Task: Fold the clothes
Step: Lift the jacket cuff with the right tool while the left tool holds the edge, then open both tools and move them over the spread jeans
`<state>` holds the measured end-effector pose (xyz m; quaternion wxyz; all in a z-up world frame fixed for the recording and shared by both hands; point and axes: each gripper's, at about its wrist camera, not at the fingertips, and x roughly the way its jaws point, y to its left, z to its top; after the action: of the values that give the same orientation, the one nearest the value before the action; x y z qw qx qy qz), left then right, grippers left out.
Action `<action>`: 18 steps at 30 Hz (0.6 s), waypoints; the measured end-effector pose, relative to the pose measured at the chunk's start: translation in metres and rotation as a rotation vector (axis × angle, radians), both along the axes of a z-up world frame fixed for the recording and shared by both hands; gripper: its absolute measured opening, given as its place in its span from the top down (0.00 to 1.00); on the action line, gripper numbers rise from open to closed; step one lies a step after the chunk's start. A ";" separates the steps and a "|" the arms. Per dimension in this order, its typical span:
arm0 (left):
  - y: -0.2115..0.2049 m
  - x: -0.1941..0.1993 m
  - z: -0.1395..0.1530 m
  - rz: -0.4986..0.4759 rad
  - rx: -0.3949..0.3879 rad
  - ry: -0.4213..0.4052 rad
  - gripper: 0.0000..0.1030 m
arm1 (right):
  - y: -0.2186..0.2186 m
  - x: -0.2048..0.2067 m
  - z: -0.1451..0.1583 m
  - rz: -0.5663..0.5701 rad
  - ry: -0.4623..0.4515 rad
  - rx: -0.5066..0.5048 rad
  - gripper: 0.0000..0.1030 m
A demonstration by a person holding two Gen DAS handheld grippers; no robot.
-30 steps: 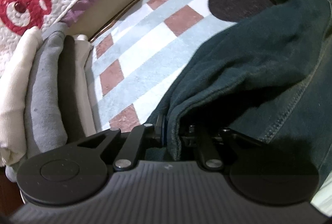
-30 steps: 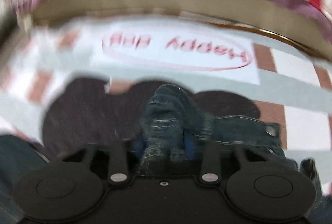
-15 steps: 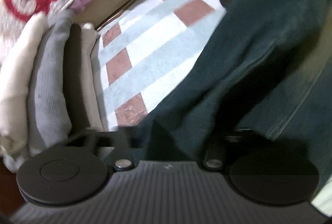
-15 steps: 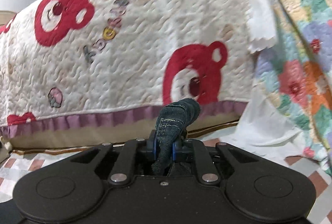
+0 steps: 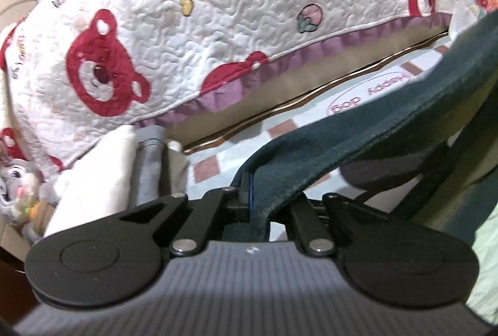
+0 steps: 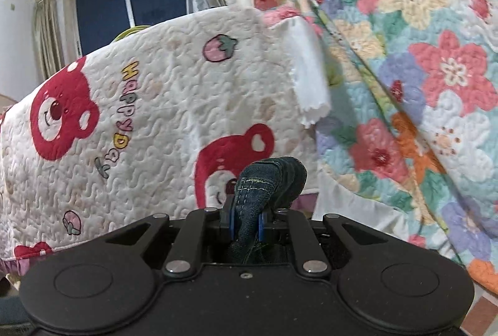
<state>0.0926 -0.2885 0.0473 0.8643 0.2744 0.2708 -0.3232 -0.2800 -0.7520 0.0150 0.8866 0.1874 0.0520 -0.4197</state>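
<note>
A pair of dark blue jeans [image 5: 367, 137] hangs lifted above the checkered mat [image 5: 218, 161]. My left gripper [image 5: 258, 199] is shut on one edge of the jeans, and the cloth stretches up and to the right from it. In the right wrist view, my right gripper [image 6: 246, 221] is shut on a bunched fold of the jeans [image 6: 267, 180] with yellow stitching, held high and pointing at the quilts.
A stack of folded clothes [image 5: 124, 161], cream and grey, stands at the left of the mat. A white quilt with red bears [image 5: 193, 25] hangs behind it. A floral quilt [image 6: 420, 87] hangs at the right. A plush toy [image 5: 18, 183] lies far left.
Both grippers have risen with the jeans. The views have tilted up from the mat to the quilts, and the jeans have lifted off the mat.
</note>
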 end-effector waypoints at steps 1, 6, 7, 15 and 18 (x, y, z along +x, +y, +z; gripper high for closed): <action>-0.004 0.011 0.001 0.004 -0.013 0.033 0.96 | -0.005 0.004 0.001 0.007 0.015 0.002 0.87; -0.040 0.116 0.000 0.210 -0.074 0.117 0.56 | -0.063 0.081 -0.007 0.080 0.181 0.081 0.86; -0.048 0.130 -0.008 0.259 -0.071 0.120 0.44 | -0.079 0.104 -0.012 0.099 0.225 0.121 0.84; -0.094 0.138 -0.120 0.344 0.042 0.155 0.47 | -0.089 0.151 -0.078 0.297 0.320 0.370 0.42; -0.105 0.108 -0.145 0.260 0.103 0.192 0.47 | -0.051 0.111 -0.095 0.333 0.306 0.421 0.42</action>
<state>0.2001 -0.3931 -0.0979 0.8538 0.2489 0.4015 -0.2190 -0.1692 -0.8030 -0.0800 0.8667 0.2905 0.3010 -0.2718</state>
